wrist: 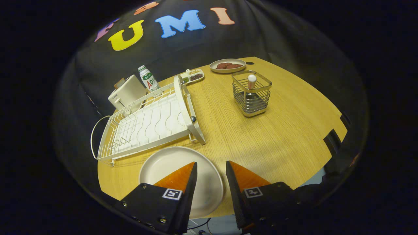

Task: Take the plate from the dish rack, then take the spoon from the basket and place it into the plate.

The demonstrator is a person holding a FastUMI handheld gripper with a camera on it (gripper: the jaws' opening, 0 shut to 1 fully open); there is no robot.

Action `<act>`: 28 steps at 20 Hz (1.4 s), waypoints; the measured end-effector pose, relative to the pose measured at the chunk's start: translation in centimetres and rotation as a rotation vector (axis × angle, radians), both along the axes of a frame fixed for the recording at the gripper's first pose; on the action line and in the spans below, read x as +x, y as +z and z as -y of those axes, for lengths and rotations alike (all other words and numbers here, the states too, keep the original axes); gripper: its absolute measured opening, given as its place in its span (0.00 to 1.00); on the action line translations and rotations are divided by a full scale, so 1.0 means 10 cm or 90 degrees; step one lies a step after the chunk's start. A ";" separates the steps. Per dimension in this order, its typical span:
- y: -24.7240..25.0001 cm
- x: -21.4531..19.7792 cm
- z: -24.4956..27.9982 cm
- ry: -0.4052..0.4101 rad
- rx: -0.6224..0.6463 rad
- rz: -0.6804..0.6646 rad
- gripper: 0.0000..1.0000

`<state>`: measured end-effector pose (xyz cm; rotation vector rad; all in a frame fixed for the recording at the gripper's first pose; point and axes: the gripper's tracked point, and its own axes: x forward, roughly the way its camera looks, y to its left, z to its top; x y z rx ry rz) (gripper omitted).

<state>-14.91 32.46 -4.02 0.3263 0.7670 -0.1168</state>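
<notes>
One white plate (169, 166) lying flat, one dish rack (147, 125), one wire basket (251, 94) holding one spoon (251, 81), one toaster (125, 93), one bottle (148, 78), one divided snack tray (193, 76), one far dish (227, 65) with two brown patties, one gripper (211, 171) with two parted fingers.

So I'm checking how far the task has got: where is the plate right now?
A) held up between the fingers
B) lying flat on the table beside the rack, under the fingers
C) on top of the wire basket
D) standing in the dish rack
B: the plate lies flat on the table beside the dish rack, and the open gripper hovers over its edge, pressing on nothing.
</notes>
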 end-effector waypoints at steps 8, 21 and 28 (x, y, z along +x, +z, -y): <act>0.29 0.30 0.34 -0.033 -0.035 0.037 0.54; 0.59 0.78 0.87 -0.078 -0.139 0.054 0.54; 0.55 0.98 1.02 -0.067 -0.189 0.022 0.54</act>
